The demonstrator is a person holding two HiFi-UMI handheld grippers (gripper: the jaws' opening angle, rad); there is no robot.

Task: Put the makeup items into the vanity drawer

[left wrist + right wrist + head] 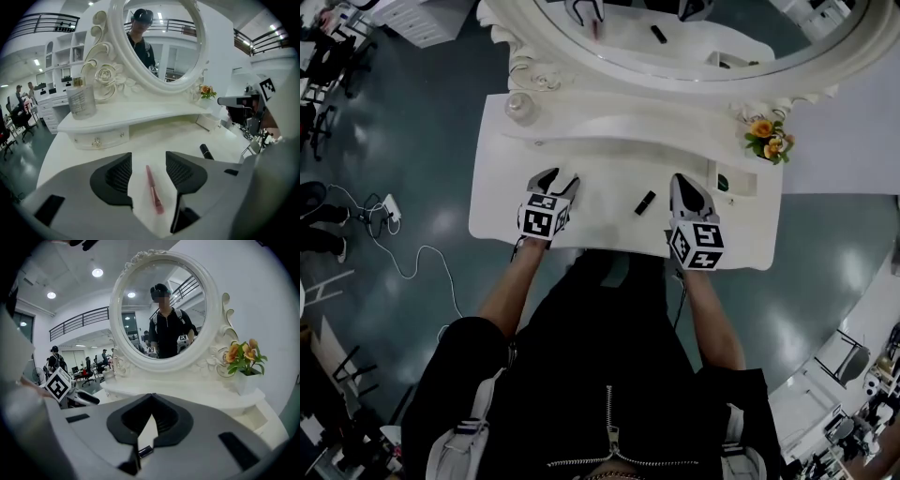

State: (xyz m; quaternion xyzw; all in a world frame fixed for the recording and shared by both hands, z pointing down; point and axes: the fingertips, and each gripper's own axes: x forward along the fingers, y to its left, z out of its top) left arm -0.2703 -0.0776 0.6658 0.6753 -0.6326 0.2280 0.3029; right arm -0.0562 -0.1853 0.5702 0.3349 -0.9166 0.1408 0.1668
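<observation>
Step in hand: pickup of item 1. My left gripper [148,159] stands released, jaws apart, and the pink makeup brush [153,190] lies flat on the vanity top [600,202] between the pads, untouched. My right gripper [151,398] is clenched on nothing. A black lipstick tube [645,202] lies between the 2 grippers. Next move: lower, close on the brush handle, then carry it to the right-hand drawer [742,184], which appears open.

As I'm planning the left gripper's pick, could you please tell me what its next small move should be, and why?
Probably lower the left gripper a little and close it on the slim pink makeup brush. Its jaws stand apart, and the brush lies flat on the white vanity tabletop between them, lined up with the gap, with neither pad touching it yet.
</observation>
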